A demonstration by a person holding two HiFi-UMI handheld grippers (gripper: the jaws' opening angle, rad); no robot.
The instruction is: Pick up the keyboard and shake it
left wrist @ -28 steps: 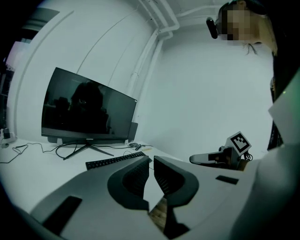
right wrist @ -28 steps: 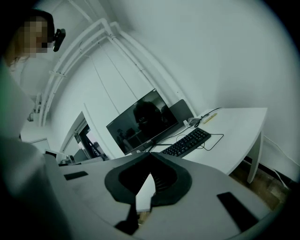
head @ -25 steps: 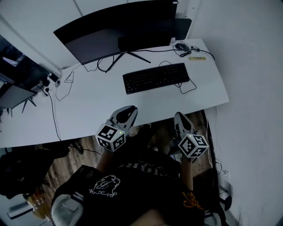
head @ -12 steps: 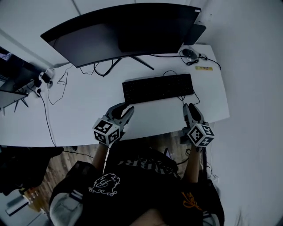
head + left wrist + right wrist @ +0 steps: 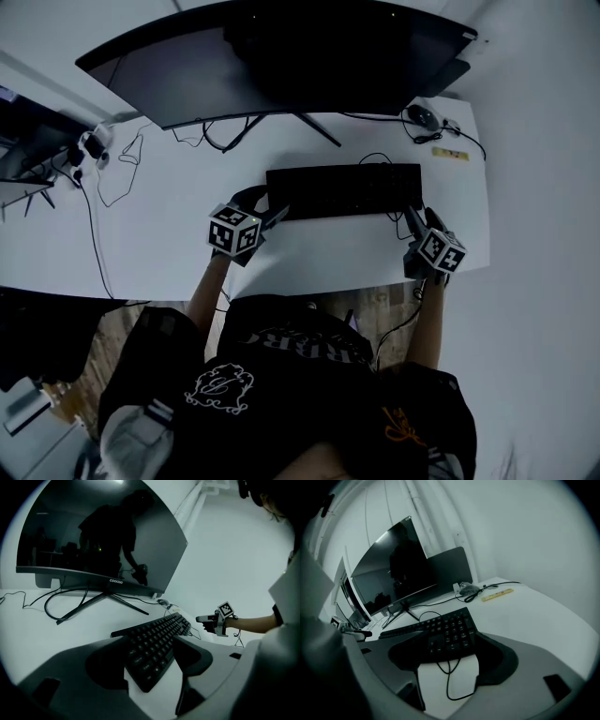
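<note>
A black keyboard (image 5: 342, 190) lies flat on the white desk (image 5: 169, 244) in front of the monitor. My left gripper (image 5: 266, 212) is at its left end. In the left gripper view the jaws stand apart on either side of that end of the keyboard (image 5: 157, 639) without pressing on it. My right gripper (image 5: 413, 219) is at the keyboard's right end. In the right gripper view that end of the keyboard (image 5: 450, 630) lies just beyond the spread jaws. The jaws of both grippers have just been opening, and neither holds anything.
A wide curved monitor (image 5: 281, 52) on a spread stand rises behind the keyboard. A mouse (image 5: 424, 114) and a yellow strip (image 5: 452, 154) lie at the back right. Loose cables (image 5: 122, 169) trail at the left. The keyboard's cable (image 5: 450, 677) loops under my right gripper.
Both grippers have moved from the desk's near edge forward and down to the two ends of the keyboard. The head view has shifted forward over the desk.
</note>
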